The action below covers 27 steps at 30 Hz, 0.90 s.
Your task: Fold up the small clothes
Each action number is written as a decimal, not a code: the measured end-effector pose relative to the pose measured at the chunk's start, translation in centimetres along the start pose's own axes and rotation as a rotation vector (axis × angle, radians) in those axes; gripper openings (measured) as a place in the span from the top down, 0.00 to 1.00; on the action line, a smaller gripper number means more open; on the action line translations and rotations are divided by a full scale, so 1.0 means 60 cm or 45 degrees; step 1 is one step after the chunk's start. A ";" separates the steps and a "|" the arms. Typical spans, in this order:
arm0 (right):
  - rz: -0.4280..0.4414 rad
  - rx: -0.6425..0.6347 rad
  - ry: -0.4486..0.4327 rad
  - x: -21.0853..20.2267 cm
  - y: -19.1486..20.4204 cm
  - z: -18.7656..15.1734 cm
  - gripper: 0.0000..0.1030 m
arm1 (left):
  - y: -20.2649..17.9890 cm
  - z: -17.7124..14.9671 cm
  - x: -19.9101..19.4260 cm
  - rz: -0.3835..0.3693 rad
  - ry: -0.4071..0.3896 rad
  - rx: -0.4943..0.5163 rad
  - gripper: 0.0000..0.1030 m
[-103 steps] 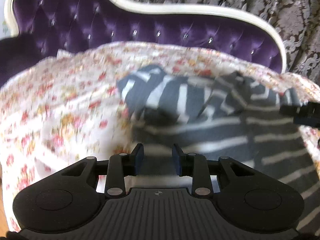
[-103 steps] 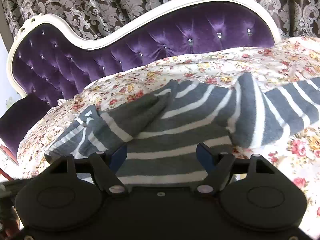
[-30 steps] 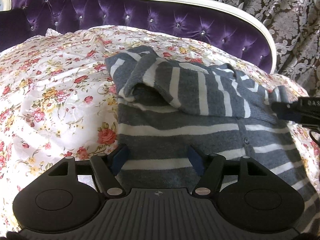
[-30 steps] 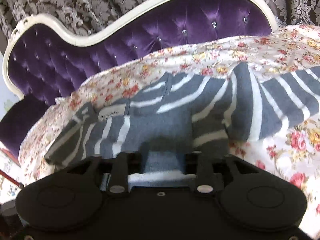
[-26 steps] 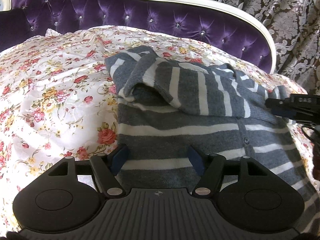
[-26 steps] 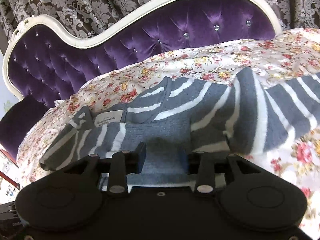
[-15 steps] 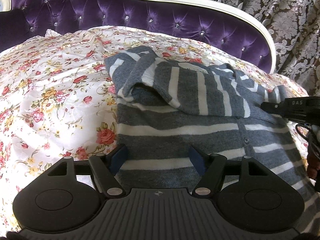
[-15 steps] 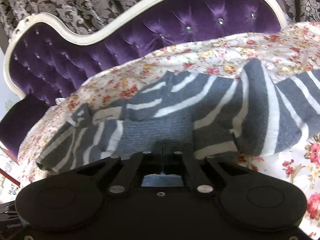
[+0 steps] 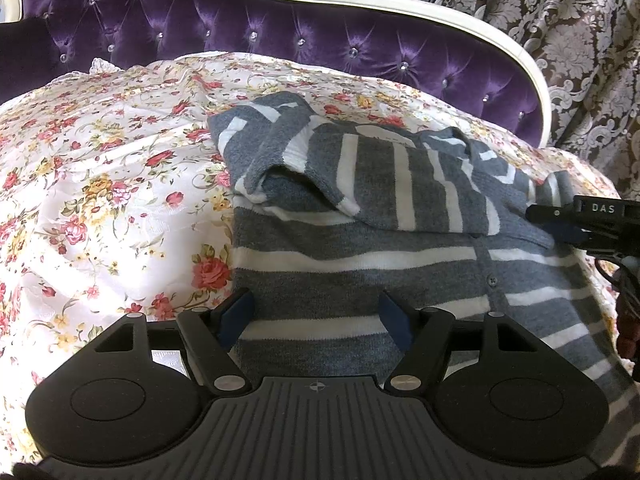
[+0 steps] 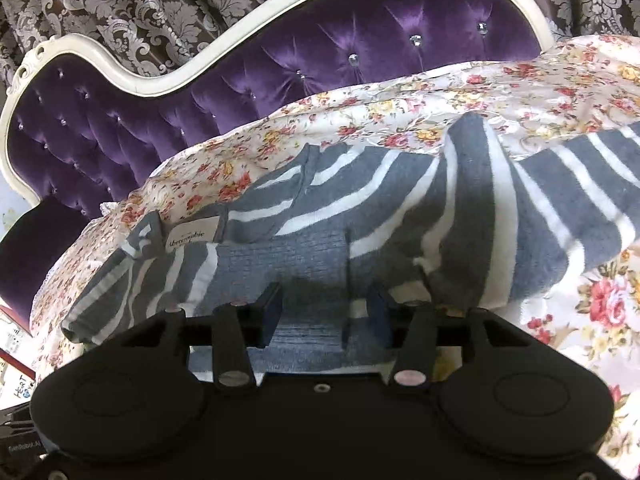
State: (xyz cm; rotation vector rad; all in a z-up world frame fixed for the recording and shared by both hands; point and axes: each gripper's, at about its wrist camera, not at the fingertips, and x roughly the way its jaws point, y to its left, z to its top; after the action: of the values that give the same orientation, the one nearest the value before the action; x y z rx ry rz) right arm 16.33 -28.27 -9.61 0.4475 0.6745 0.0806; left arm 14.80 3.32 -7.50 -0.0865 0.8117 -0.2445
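The tufted purple velvet headboard (image 9: 280, 36) with its cream carved rim curves behind a bed spread with a thin, glossy floral coverlet (image 9: 100, 184), which wrinkles and would likely slide under a tug. On that coverlet lies the striped cardigan (image 9: 360, 248), a grey-and-white knit with a buttoned front placket; one sleeve (image 9: 380, 184) is already folded across the chest, the other sleeve (image 10: 560, 200) still trails out to the side. The knit looks soft, light and limp, with a fuzzy surface that should grip well, so it will probably drape and sag rather than hold a crease; a hold on a seam, cuff or the ribbed hem edge seems best, since a pinch mid-panel would only bunch it. The left gripper (image 9: 316, 316) hovers over the lower body panel with its jaws spread wide, nothing pinched. The right gripper (image 10: 322, 312), near the shoulder, has jaws that have just been opening; they stand partly apart with a ridge of ribbed knit between them, not clamped. A small woven neck label (image 10: 188, 238) shows at the collar.
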 end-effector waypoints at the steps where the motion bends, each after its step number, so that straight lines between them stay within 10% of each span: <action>1: 0.015 0.000 0.003 0.000 0.001 0.000 0.52 | 0.000 0.000 0.000 -0.001 0.000 0.003 0.33; 4: 0.019 -0.005 0.008 0.003 0.005 0.001 0.91 | -0.002 -0.001 0.001 0.000 -0.001 0.006 0.32; 11: -0.020 -0.078 -0.204 -0.068 0.012 0.023 0.92 | -0.001 0.001 0.002 -0.007 0.001 -0.001 0.32; 27: -0.185 -0.104 0.060 -0.018 -0.016 0.014 0.91 | -0.030 -0.014 0.010 0.082 -0.034 0.062 0.21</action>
State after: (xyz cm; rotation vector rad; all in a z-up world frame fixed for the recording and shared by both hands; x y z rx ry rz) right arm 15.97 -29.70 -8.82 0.3177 0.7451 -0.0184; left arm 14.28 1.46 -8.21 -0.0177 0.7801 -0.2014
